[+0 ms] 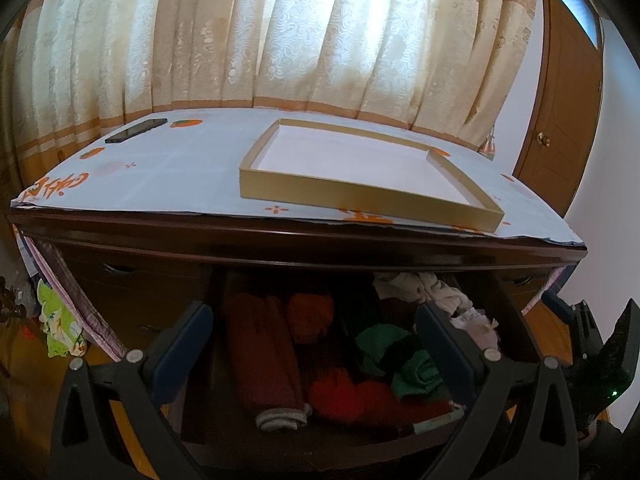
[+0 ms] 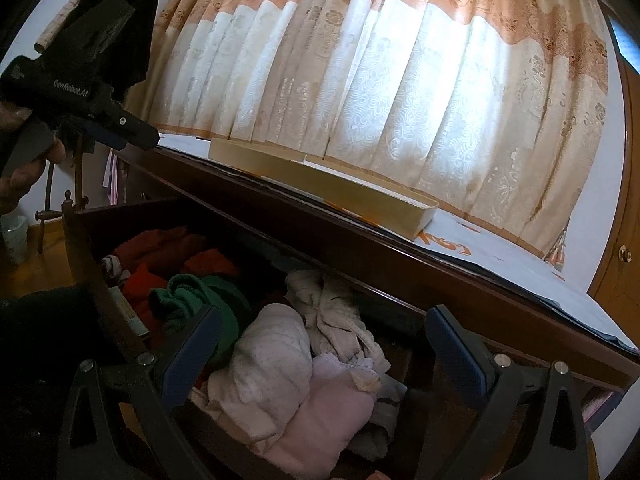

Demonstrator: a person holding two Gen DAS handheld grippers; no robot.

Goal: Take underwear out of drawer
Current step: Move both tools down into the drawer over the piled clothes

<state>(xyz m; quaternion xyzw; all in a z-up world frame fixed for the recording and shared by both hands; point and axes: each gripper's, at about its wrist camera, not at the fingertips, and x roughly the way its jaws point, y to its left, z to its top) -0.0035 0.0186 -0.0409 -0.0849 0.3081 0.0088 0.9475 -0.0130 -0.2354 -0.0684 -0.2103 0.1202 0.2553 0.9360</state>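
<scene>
A: Curtains [image 1: 280, 40] are glowing cream and orange behind the dresser [image 1: 304, 240], and a patterned cloth [image 1: 168, 168] is covering its top. A shallow cardboard tray [image 1: 360, 196] is sitting empty on that cloth, with a dark phone [image 1: 136, 130] lying well apart near the far left corner.

B: And the underwear?

A: It is lying in the open drawer [image 2: 92, 264] below the dresser top. Red rolls [image 1: 264, 360] and a green bundle [image 1: 396, 356] are filling the left part; pale white and pink pieces [image 2: 288, 368] are heaped on the right. Which of these are underwear I cannot say for certain.

B: What are the grippers doing?

A: Both are standing wide open and gripping nothing. The left gripper [image 1: 314, 344] is hovering over the red and green pile; the right gripper [image 2: 320, 352] is hanging just over the pale heap.

B: How is that cloth likely to handle?

A: I am expecting it to be light, soft and floppy, with no risk of breaking. Pinching a raised fold on top of the pale heap looks best, since a deep bite may be dragging neighbouring pieces along.

B: Anything else in the room?

A: A wooden door [image 1: 560, 120] is showing at the right, and the floor looks wooden.
</scene>
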